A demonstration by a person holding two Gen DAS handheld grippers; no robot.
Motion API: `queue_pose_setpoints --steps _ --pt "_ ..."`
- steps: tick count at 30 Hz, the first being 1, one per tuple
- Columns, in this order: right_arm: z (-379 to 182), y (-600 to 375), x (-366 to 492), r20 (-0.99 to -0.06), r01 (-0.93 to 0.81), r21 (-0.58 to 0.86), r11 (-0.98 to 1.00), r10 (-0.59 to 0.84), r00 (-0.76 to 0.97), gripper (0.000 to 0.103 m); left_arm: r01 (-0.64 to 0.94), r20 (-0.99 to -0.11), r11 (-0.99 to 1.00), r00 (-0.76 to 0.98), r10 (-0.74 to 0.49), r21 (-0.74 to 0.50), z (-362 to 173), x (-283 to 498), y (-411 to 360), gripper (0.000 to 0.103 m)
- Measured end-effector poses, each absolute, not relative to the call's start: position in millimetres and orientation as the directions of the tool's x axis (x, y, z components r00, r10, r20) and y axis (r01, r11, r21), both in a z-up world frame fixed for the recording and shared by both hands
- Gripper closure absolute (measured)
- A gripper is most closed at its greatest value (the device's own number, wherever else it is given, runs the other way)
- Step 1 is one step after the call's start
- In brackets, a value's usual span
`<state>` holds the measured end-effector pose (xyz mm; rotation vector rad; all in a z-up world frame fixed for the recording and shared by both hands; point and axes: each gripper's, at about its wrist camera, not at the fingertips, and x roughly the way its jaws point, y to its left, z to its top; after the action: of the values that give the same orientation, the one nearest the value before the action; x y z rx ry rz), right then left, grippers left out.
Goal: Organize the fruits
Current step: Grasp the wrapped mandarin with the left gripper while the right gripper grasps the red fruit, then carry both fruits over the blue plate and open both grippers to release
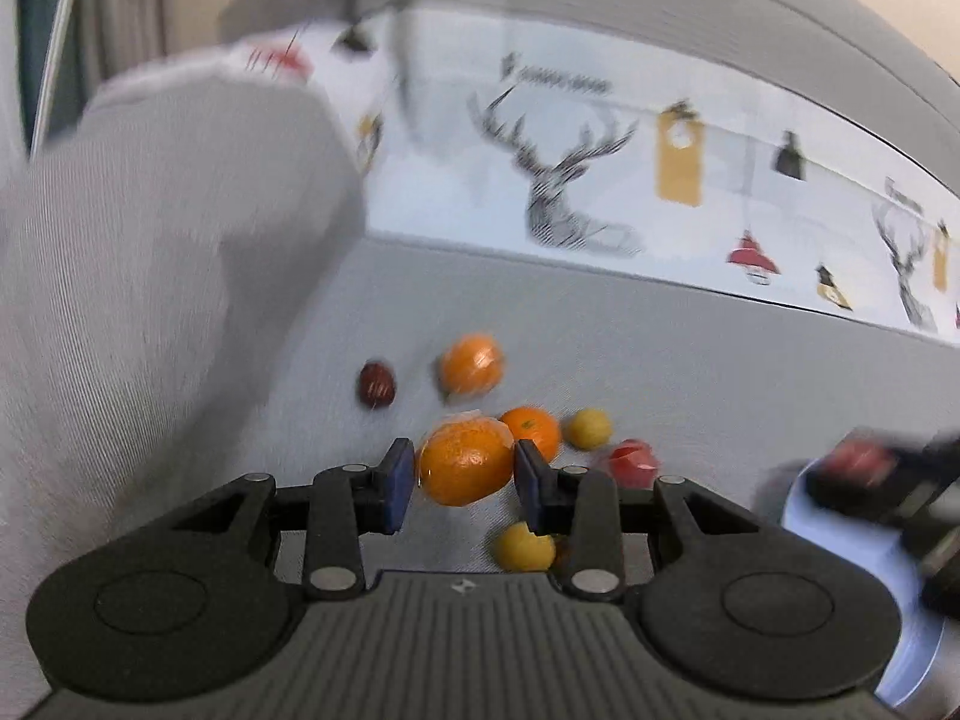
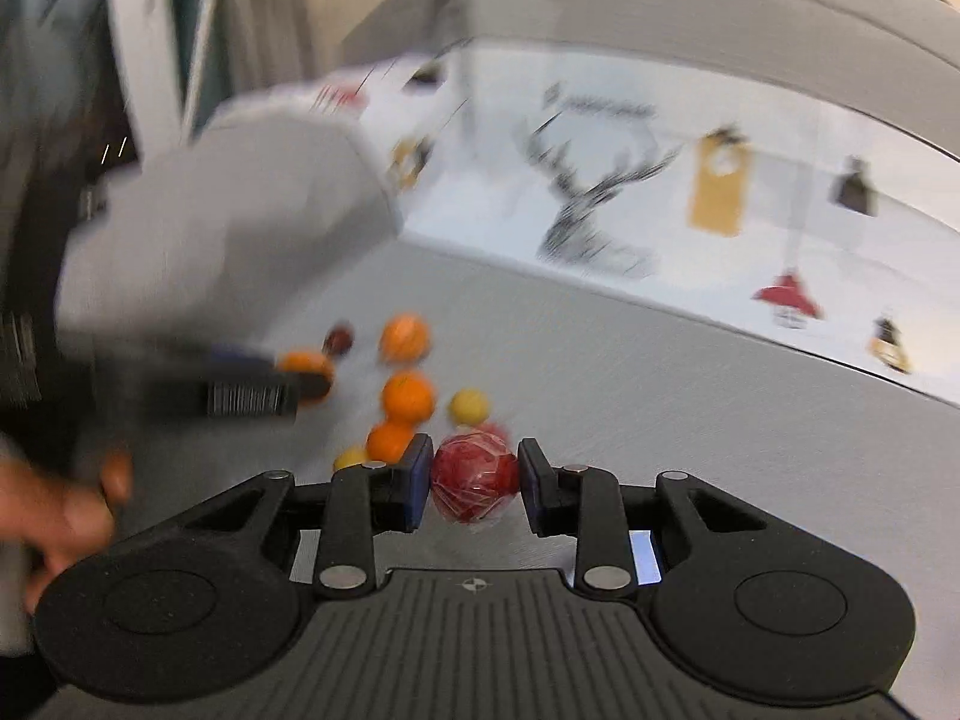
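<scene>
Left gripper (image 1: 463,480) is up off the grey sofa seat (image 1: 690,360) with a large plastic-wrapped orange (image 1: 465,468) squeezed between its two blue-padded fingers (image 1: 399,480), both pads pressed against the fruit's sides. Behind it on the fabric lies a second wrapped orange (image 1: 472,363), with a small dark red-brown fruit (image 1: 377,384) just to its left. A bare orange mandarin (image 1: 531,432) sits close behind the held one, a small yellow round fruit (image 1: 589,429) just beside that, and a red wrapped fruit (image 1: 633,462) near the gripper's right finger. Another small yellow fruit (image 1: 523,546) shows low between the fingers.

Over on the right side, the right gripper (image 2: 474,483) has a red plastic-wrapped round fruit (image 2: 474,483) clamped in its pads, jaws narrowed onto it. From the left camera that gripper shows blurred over a white round plate (image 1: 840,528) at the seat's right; whether the red fruit touches the plate, I cannot tell.

A grey cushion (image 1: 150,270) stands at the left, and a white pillow printed with deer heads (image 1: 570,180) runs along the back.

In the right view the left gripper and its orange show as a blur at left.
</scene>
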<state>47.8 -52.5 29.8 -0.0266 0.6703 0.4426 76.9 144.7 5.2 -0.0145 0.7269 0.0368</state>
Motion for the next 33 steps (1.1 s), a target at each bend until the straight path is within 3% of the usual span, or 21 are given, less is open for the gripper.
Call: queue_pose_setpoints --steps 5,10,15,20,33 --pt "49 -122 23 -0.574 -0.280 0.151 0.948 0.314 0.756 0.071 0.030 -0.604 0.996 0.797 0.025 0.081 24 59 108 0.063" --pt "17 -180 22 -0.646 -0.042 0.280 0.959 0.220 0.731 0.071 0.110 -0.601 0.989 0.799 -0.029 0.099 33 46 64 0.063" --pt "9 -209 27 -0.665 0.061 0.294 0.954 0.159 0.729 0.071 0.213 -0.650 0.977 0.745 -0.151 0.017 22 43 30 0.063" --pt "5 -206 23 -0.680 0.029 0.214 0.976 0.128 0.722 0.071 0.279 -0.728 0.960 0.653 -0.209 -0.024 2 49 10 0.063" --pt "-5 -210 21 -0.718 -0.007 0.142 0.990 0.109 0.687 0.071 0.344 -0.768 0.936 0.578 -0.275 -0.077 -14 58 -9 0.063"
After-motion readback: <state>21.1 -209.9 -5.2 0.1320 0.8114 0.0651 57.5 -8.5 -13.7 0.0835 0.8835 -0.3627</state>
